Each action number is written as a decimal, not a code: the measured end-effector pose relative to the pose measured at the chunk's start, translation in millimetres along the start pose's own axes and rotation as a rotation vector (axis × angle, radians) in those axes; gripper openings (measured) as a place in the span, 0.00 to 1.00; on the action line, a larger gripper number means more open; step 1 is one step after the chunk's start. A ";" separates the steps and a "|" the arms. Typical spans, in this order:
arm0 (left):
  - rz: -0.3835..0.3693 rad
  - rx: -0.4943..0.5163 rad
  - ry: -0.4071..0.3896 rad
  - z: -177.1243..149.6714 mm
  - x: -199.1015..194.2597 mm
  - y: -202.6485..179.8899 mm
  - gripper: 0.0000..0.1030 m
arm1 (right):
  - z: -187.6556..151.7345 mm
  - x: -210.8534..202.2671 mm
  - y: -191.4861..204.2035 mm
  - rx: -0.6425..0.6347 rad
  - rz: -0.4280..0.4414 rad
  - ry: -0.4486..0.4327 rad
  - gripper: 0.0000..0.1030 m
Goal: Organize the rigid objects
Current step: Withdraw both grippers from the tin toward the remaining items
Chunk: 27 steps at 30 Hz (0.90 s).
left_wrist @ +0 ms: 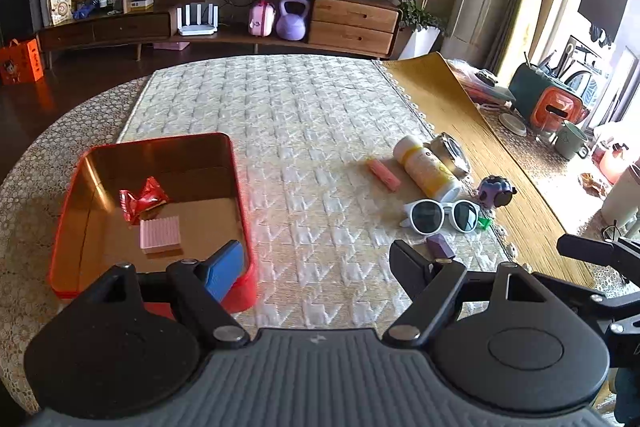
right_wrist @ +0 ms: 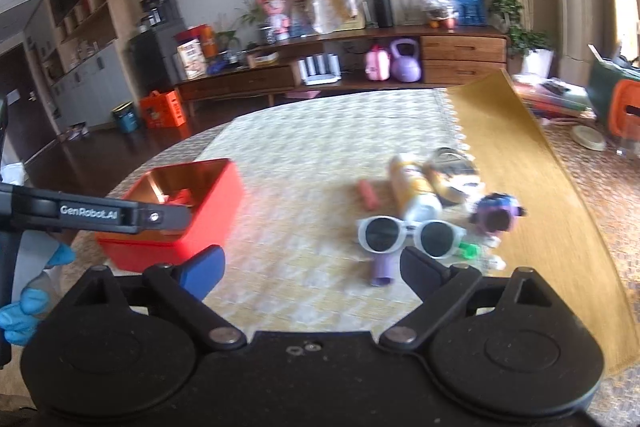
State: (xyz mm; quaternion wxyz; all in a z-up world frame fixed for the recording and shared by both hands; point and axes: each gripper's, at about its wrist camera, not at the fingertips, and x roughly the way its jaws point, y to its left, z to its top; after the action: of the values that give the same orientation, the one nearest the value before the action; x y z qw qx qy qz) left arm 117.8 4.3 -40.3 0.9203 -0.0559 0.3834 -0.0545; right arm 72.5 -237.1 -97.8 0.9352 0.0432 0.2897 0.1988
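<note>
Two hand-held grippers hang over the surface (left_wrist: 304,131), both with jaws wide apart and nothing in them. On the left, the left hand-held gripper (left_wrist: 318,261) is beside the red tin (left_wrist: 64,227), which holds a pink block (left_wrist: 160,235) and red wrapper (left_wrist: 142,201). On the right, the right hand-held gripper (right_wrist: 312,269) faces white sunglasses (right_wrist: 410,233), a yellow bottle (right_wrist: 414,187) and a purple toy (right_wrist: 496,213).

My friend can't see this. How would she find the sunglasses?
Look at the pale quilted cloth on the table, then at the small pile of things on its right side. The sunglasses lie at the near edge of that pile, below the yellow and white bottle: white frames, two round dark lenses.
</note>
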 end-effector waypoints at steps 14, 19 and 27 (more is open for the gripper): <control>-0.056 0.099 0.051 -17.7 63.4 -73.3 0.80 | -3.0 30.1 -83.2 0.031 -0.146 0.037 0.94; -0.065 0.114 0.074 -22.3 89.4 -88.7 0.80 | -0.9 54.1 -101.1 0.087 -0.125 0.079 0.94; -0.052 0.105 0.080 -24.4 120.8 -105.9 0.80 | 3.0 90.2 -102.4 0.054 -0.085 0.141 0.88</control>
State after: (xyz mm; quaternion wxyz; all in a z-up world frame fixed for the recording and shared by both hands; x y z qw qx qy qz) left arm 179.0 -119.1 -126.5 0.9041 -0.0155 0.4151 -0.1006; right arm 177.6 -295.1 -162.7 0.9185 0.0419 0.3619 0.1535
